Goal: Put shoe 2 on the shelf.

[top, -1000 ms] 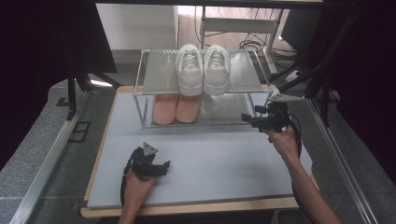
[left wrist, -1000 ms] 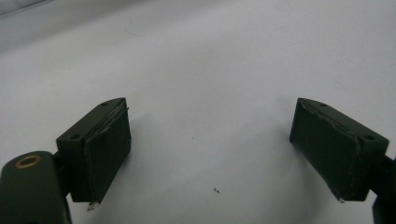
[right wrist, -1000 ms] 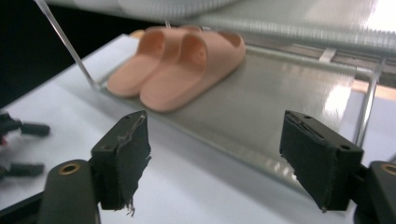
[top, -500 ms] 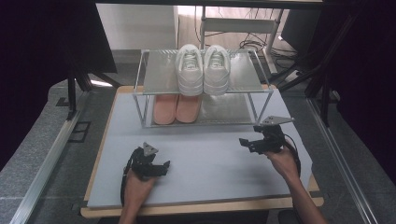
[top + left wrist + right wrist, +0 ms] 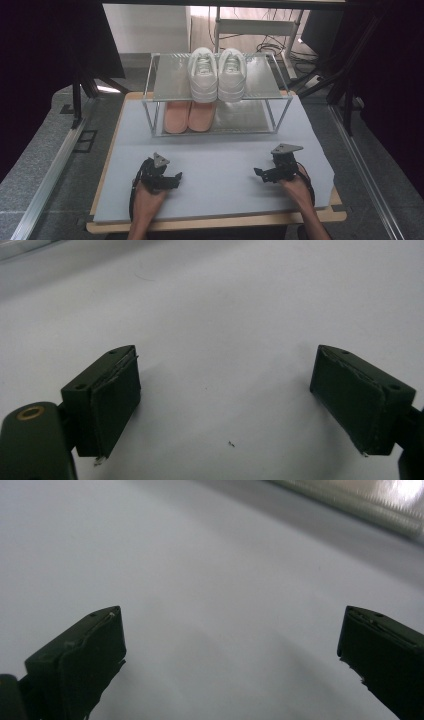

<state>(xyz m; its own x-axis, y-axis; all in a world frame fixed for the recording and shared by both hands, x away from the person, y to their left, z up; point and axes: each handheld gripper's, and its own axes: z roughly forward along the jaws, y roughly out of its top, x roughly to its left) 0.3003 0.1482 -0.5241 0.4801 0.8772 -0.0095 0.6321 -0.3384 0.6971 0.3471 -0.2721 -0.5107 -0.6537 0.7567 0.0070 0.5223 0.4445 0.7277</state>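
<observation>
My left gripper (image 5: 175, 179) rests low on the pale grey mat (image 5: 220, 150) at the front left. In the left gripper view its jaws (image 5: 225, 370) stand wide apart over bare mat. My right gripper (image 5: 260, 175) is down by the mat at the front right, pointing left. Its jaws (image 5: 231, 625) are open, have just been opening, and have nothing between them. A pair of white sneakers (image 5: 216, 72) sits on the top shelf of a metal rack (image 5: 260, 80) at the back. A pink pair (image 5: 189, 116) lies on the lower shelf.
The mat covers a wooden tabletop (image 5: 215, 222). Metal rails (image 5: 45, 175) run along both sides of the table. Cables and a dark stand (image 5: 320, 80) lie behind the rack on the right.
The right hand has come down from beside the rack's right end to the front right of the mat. The left hand has stayed put.
</observation>
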